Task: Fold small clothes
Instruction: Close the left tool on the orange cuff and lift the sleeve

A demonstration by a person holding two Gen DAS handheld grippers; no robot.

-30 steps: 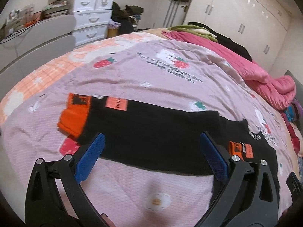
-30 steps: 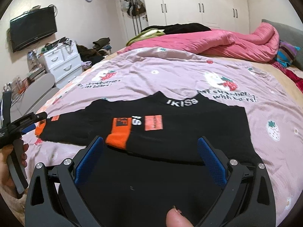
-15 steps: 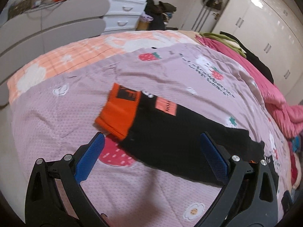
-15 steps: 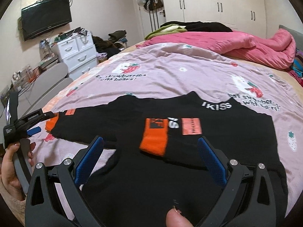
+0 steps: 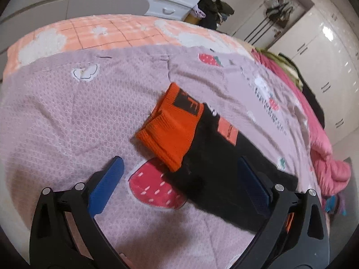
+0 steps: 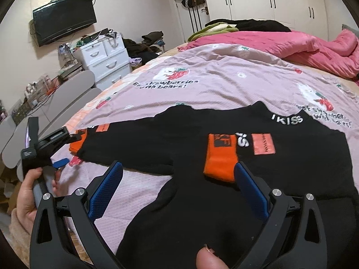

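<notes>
A black sweater [image 6: 246,157] with orange cuffs lies flat on the pink bedspread [image 6: 213,85]. Its right sleeve is folded across the chest, orange cuff [image 6: 221,157] up. The left sleeve [image 5: 219,163] stretches out sideways and ends in an orange cuff [image 5: 172,125]. My left gripper [image 5: 179,174] hovers open just short of that cuff, which sits between and beyond its blue fingers. It also shows at the left of the right wrist view as the left gripper [image 6: 58,154], held by a hand. My right gripper [image 6: 179,179] is open over the sweater's lower body, holding nothing.
A crumpled pink duvet [image 6: 291,44] and dark clothes lie at the far side of the bed. A white drawer unit [image 6: 105,60] and grey footboard panels [image 6: 67,94] stand to the left. White wardrobes [image 6: 269,0] line the back wall.
My left gripper has swung left and come down close to the outstretched sleeve's orange cuff. My right gripper has drifted left and slightly nearer the sweater. The sweater itself has not moved.
</notes>
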